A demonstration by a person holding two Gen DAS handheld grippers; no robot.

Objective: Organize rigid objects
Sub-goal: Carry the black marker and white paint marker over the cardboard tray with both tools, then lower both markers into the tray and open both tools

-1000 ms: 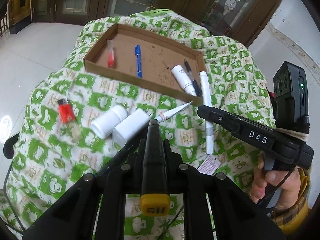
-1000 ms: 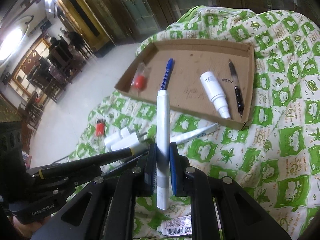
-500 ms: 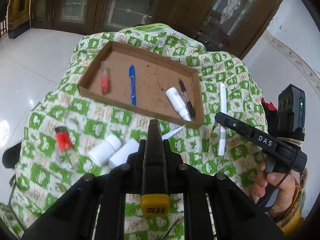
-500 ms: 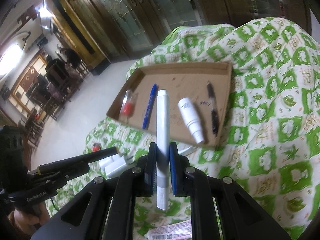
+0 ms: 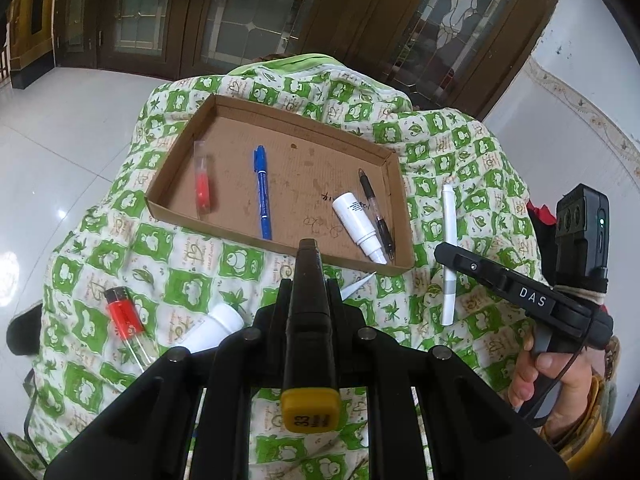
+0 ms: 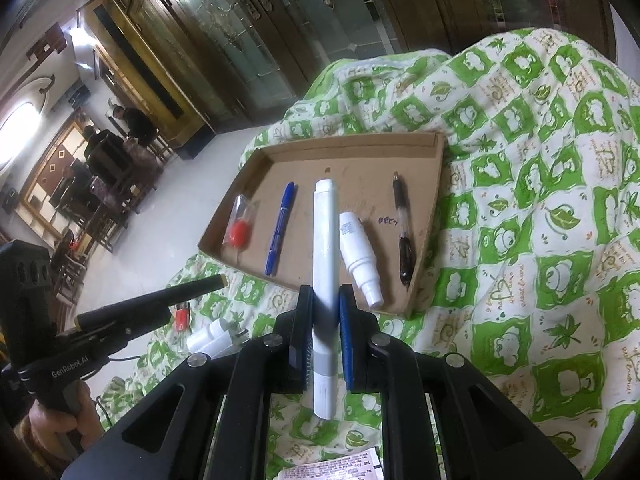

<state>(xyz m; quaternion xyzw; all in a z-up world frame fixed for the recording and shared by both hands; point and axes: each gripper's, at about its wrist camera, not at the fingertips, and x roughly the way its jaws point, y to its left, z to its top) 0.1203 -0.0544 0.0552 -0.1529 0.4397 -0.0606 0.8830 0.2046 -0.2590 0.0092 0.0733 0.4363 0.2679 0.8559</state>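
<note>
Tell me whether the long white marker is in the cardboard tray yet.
Not yet. The white marker is clamped in the right gripper, held in the air short of the cardboard tray.

We log: glossy white tiled floor (image 5: 60,148), refl. glare; dark wooden doors w/ leaded glass panels (image 5: 248,20); white wall w/ patterned border strip (image 5: 592,92) at right; far room w/ dark wooden chairs (image 6: 108,184), people seated.
</note>
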